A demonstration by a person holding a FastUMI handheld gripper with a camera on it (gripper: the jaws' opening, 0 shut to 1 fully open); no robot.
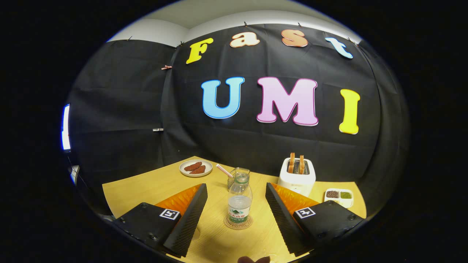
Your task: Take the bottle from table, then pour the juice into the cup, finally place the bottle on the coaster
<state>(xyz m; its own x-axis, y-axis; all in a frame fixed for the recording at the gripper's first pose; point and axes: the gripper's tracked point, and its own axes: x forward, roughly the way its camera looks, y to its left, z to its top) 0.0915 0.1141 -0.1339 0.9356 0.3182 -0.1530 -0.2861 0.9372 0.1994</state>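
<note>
The fingers (pixel 236 215) are spread wide, grasping nothing. Between them, untouched, the bottle (pixel 239 200) stands upright on the coaster (pixel 238 222) on the bench (pixel 146 190). The cup (pixel 238 174) with a straw (pixel 224 170) stands just beyond the bottle.

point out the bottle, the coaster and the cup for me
bottle (pixel 239 202): gripper view, on its clear body above the label
coaster (pixel 229 224): gripper view, on the rim left of the bottle's base
cup (pixel 244 171): gripper view, on the glass rim behind the bottle
</note>
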